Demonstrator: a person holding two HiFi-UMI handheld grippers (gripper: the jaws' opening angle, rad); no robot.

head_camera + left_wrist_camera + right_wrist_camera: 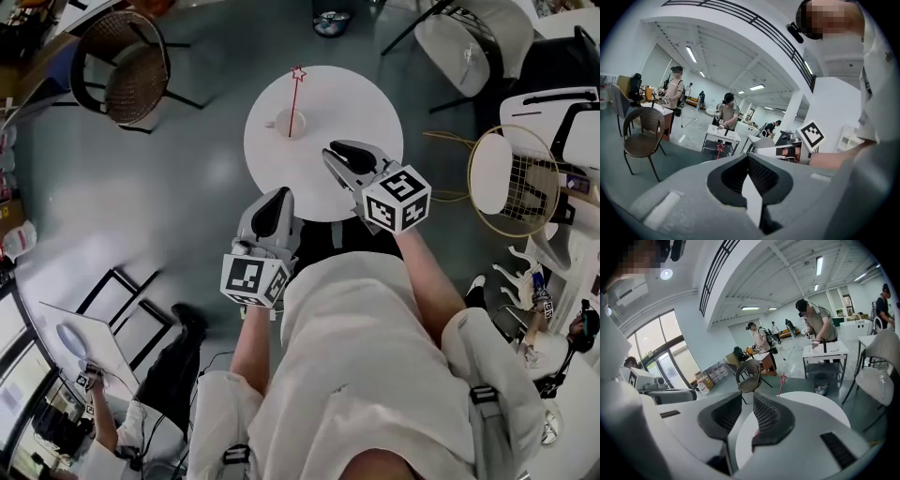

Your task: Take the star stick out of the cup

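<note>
A thin red star stick (294,101) stands tilted in a small white cup (284,122) on the far side of the round white table (366,103). My left gripper (278,195) hovers at the table's near edge, shut and empty. My right gripper (334,151) is over the table's near right part, a hand's width short of the cup, its jaws a narrow gap apart with nothing between them. The star (720,147) shows small beyond the left gripper (747,157). In the right gripper view the star (783,378) rises just past the right gripper (747,397); the cup is hidden there.
A brown wicker chair (122,66) stands left of the table and a white chair (469,47) to its far right. A round racket-like frame (525,178) lies at the right. Several people stand at desks in the background (725,112).
</note>
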